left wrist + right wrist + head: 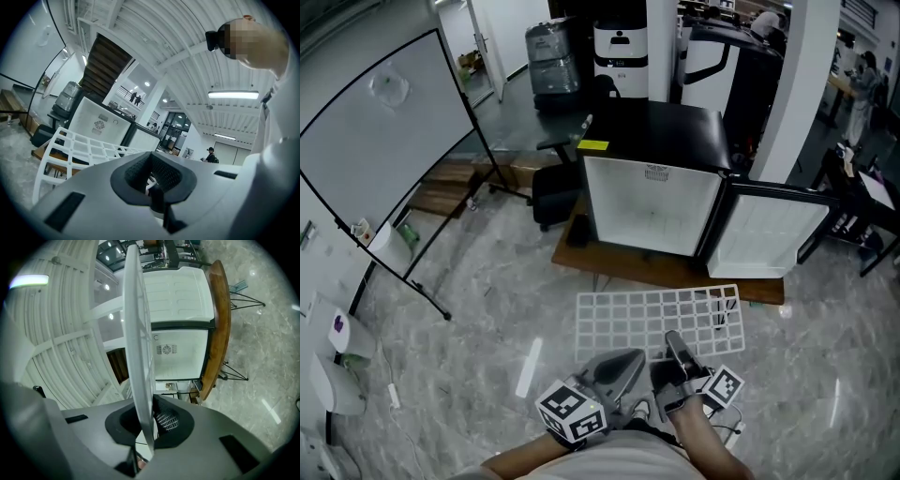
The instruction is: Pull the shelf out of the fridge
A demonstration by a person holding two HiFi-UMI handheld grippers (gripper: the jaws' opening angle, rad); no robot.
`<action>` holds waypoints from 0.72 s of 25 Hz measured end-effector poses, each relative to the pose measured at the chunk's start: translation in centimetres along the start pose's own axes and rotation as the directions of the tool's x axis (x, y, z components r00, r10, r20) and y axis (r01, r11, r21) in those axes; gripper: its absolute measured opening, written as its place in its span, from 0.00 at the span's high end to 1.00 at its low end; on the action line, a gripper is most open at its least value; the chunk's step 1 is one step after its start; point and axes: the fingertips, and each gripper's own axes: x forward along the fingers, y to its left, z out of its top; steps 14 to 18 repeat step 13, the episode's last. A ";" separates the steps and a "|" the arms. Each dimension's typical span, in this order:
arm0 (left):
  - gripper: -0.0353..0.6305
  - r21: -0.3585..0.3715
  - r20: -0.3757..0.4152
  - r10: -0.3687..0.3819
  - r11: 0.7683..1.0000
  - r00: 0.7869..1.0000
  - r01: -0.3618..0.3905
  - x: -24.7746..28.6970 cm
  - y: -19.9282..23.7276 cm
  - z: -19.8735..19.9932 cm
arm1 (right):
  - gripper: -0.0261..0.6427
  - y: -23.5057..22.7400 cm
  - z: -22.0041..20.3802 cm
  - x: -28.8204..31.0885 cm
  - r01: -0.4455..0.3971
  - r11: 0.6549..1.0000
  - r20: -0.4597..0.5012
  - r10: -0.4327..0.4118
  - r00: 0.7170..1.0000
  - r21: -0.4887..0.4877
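The white grid shelf (pixel 656 319) is out of the fridge and hangs flat in front of it, above the floor. My right gripper (pixel 680 352) is shut on its near edge; in the right gripper view the shelf (pixel 138 357) runs edge-on between the pads of the gripper (pixel 147 420). My left gripper (pixel 619 367) sits just below the near edge, to the left of the right one. Its pads (pixel 152 180) stand together with nothing clearly between them, and the shelf (pixel 79 145) lies ahead and to the left. The black fridge (pixel 652 202) shows a white, bare inside, and its door (pixel 773 234) is swung open to the right.
The fridge stands on a low wooden platform (pixel 656 267). A black chair (pixel 555 192) is at its left. A large whiteboard on a stand (pixel 375 141) fills the left side. Desks and a person are at the far right (pixel 862 84).
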 end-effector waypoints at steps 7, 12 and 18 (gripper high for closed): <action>0.94 0.000 -0.001 -0.007 1.000 1.000 0.007 -0.3 0.0 0.0 | 0.90 0.2 0.1 0.1 -0.005 1.000 0.020 0.005 1.000 0.007; 0.94 -0.005 -0.006 -0.004 1.000 1.000 0.004 -0.3 0.1 -0.1 | 0.90 0.1 0.1 0.1 -0.002 1.000 0.023 0.002 1.000 0.019; 0.94 -0.007 -0.006 -0.003 1.000 1.000 0.002 -0.3 0.2 -0.1 | 0.90 0.0 0.1 0.1 -0.001 1.000 0.023 0.001 1.000 0.021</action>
